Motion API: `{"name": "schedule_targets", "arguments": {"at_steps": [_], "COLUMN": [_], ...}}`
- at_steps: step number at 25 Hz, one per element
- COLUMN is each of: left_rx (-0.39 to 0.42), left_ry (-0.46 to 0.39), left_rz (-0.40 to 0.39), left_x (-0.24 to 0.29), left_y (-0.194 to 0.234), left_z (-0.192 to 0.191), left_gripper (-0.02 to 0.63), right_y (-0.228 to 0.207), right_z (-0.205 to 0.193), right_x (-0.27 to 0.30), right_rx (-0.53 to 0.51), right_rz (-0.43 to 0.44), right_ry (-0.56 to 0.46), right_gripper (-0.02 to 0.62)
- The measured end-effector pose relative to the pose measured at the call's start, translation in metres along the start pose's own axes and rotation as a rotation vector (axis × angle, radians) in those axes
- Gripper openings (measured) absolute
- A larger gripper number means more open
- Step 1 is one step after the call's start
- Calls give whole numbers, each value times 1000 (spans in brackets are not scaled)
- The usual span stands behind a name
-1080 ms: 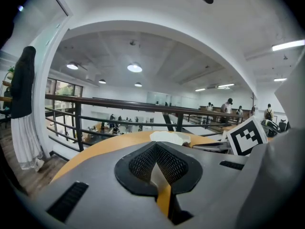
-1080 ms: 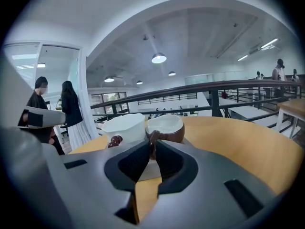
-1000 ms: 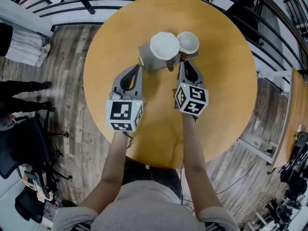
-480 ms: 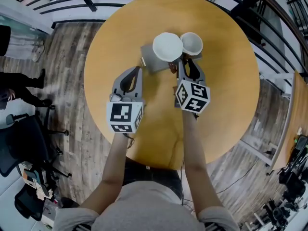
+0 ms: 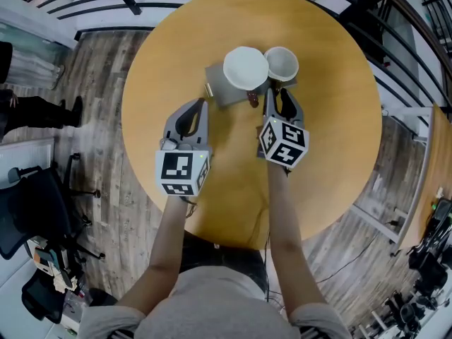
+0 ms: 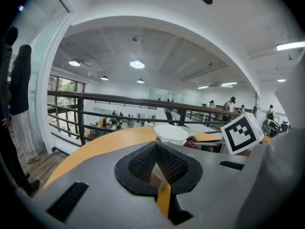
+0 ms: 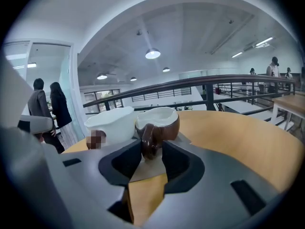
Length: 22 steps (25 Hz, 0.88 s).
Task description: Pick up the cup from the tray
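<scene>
Cup (image 5: 281,63) handle between open right claw (image 5: 275,94); white bowl (image 5: 245,68) just beside (left claw (image 5: 203,102) closed).

Bright, even indoor light from round ceiling lamps (image 6: 137,64) above the wooden table (image 5: 332,119); faint shadows on it. Strong fisheye bending, dark rounded corners, soft close foreground.

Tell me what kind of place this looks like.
Probably a mezzanine or upper level of a large open office or café-style hall. A round wooden table stands beside a black railing that seems to overlook a lower floor. There are round ceiling lights overhead and people standing farther off.
</scene>
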<state>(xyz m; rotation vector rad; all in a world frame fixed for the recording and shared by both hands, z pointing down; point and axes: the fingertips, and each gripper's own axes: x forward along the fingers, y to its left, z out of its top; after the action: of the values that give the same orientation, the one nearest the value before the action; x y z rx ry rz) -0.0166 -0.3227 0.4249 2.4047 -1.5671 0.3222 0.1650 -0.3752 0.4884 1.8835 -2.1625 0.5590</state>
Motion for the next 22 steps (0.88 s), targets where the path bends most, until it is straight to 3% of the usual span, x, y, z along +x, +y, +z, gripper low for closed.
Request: {"name": "schedule_targets", "arguments": {"at_steps": [9, 12, 22], "left_rx": [6, 11, 8], "left_ry": [11, 11, 22], "left_rz": [-8, -15, -10], "left_x": [7, 8, 9], "left_y": [-8, -10, -7], "left_z": [-5, -3, -8], "left_gripper": [8, 8, 8], "right_y": [-5, -6, -7], "right_z": [-6, -2, -1], "right_x": [13, 14, 12], "right_rx": [-39, -52, -81], "right_rz": [-47, -63, -79], "right_ry": [9, -13, -41], "right_gripper": [118, 84, 58]}}
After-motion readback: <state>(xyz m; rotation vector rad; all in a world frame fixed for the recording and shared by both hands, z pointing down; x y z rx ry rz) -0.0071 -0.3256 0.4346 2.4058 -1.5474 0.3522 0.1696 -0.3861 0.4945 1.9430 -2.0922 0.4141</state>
